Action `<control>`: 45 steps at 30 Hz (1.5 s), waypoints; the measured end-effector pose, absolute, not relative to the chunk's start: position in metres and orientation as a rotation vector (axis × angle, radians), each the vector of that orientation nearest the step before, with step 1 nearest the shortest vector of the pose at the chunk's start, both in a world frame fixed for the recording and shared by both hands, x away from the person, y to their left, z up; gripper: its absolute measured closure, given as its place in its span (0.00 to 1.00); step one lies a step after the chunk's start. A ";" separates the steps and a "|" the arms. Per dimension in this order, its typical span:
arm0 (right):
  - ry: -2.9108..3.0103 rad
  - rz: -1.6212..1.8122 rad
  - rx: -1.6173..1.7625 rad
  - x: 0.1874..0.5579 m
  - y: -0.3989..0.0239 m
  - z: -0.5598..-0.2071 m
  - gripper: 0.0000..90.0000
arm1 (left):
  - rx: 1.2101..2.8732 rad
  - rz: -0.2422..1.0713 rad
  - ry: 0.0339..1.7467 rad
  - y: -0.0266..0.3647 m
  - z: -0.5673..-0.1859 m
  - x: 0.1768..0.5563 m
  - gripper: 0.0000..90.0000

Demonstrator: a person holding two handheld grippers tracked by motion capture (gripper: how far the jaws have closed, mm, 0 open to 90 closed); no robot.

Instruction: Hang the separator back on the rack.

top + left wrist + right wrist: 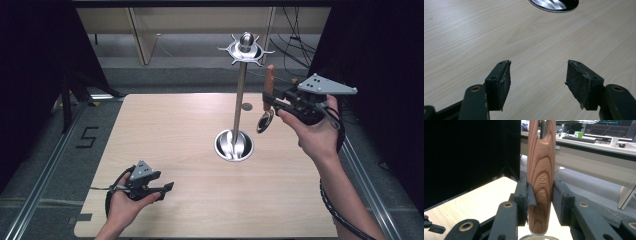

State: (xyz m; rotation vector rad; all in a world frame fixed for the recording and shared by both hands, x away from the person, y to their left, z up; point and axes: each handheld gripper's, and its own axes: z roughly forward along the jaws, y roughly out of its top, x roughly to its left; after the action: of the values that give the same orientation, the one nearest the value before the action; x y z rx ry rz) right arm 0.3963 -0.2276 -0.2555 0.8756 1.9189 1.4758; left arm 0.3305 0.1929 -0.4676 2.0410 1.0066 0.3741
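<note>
Clamping the wooden-handled metal spoon [268, 97] by its handle, bowl down, near the tall steel hook stand [239, 100], the right gripper [272, 98] seems poised to hang it, while the left gripper [162, 190] rests open and empty above the pale wooden table [175, 130].

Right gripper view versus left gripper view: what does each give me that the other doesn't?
Right gripper view alone: the wooden handle of the utensil, upright and clamped between the right gripper fingers, with desks and a monitor behind.

Left gripper view alone: the left gripper with fingers apart and nothing between them, and part of the stand's round metal base ahead.

Both: the light wooden table.
</note>
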 end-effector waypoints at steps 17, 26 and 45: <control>1.926 1.464 0.913 0.400 -0.222 -0.253 0.76 | 2.040 0.376 1.005 0.193 -0.467 0.330 0.40; 1.925 1.457 0.930 0.403 -0.219 -0.252 0.76 | 2.029 0.385 1.008 0.193 -0.468 0.330 0.40; 1.931 1.443 0.942 0.410 -0.215 -0.252 0.76 | 2.011 0.377 1.026 0.192 -0.468 0.330 0.40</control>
State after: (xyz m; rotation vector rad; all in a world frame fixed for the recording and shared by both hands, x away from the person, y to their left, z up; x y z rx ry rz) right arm 0.4099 -0.2151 -0.2516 0.9425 1.9310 1.4429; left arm 0.3300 0.1918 -0.4682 2.0111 1.0261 0.3772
